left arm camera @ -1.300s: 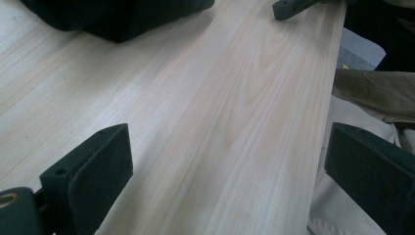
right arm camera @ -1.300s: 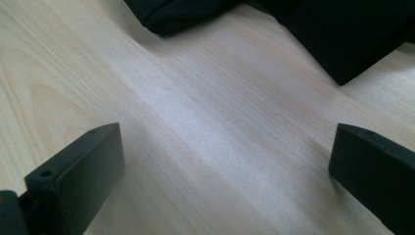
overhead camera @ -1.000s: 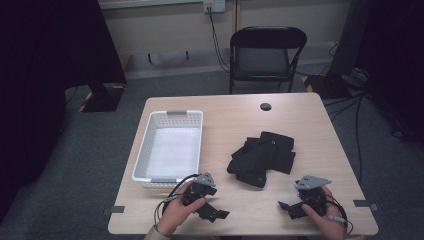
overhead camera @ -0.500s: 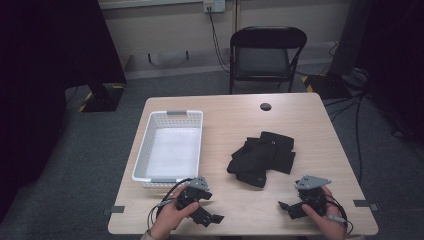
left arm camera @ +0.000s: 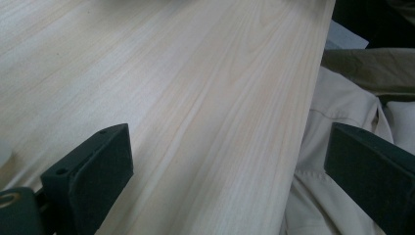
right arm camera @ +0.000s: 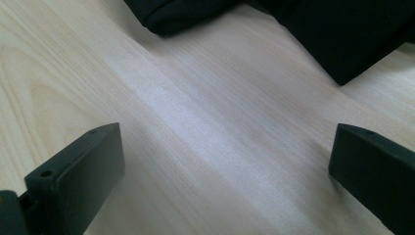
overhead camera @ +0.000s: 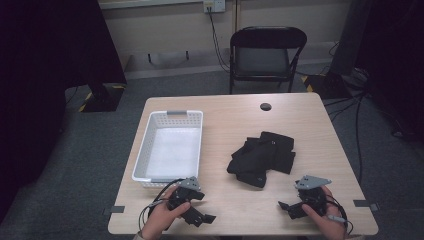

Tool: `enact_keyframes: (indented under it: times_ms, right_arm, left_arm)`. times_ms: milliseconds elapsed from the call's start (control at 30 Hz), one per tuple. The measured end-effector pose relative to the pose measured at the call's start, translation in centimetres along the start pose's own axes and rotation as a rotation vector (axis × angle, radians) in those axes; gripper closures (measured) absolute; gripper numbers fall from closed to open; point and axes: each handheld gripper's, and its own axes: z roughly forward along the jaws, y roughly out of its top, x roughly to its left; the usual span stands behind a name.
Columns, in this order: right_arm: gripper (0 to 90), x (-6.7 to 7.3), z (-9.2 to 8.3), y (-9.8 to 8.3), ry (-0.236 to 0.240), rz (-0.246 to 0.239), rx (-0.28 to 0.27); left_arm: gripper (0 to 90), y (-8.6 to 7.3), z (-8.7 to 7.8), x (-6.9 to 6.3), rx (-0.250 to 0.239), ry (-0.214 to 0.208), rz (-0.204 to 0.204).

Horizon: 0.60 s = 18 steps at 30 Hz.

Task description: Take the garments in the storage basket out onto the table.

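- Your left tool [overhead camera: 200, 218] rests at the near edge of the table [overhead camera: 235, 120], just near of the white basket [overhead camera: 172, 145]; its jaws stand wide apart and released, with nothing between them.
- Your right tool [overhead camera: 291, 209] sits at the near right of the table, jaws likewise spread and empty, pointing toward the black clothes [overhead camera: 262, 157].
- The black clothes lie in a crumpled pile near the table's middle, right of the basket and apart from it. In the right gripper view, the nearest fold [right arm camera: 342, 34] lies just beyond the jaws, not yet between them.
- The likely step is to reach for the pile. Advance the right tool low over the wood until one jaw slides under a fold edge.
- Take a single layer at a corner, not the whole heap; a thick bunch may slip out.
- Bring the left tool across to a second corner before lifting, so the cloth hangs flat.
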Motion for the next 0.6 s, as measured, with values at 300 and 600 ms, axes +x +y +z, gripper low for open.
enact_keyframes:
  times_ms: [300,600]
  right_arm:
    - [0.0,0.0,0.0,0.0,0.000,0.000,0.000]
    - [0.0,0.0,0.0,0.0,0.000,0.000,0.000]
  left_arm:
    - [4.0,-0.6,-0.9,0.7,-0.004,0.011,-0.009]
    - [4.1,-1.1,-2.0,1.2,-0.007,0.022,-0.023]
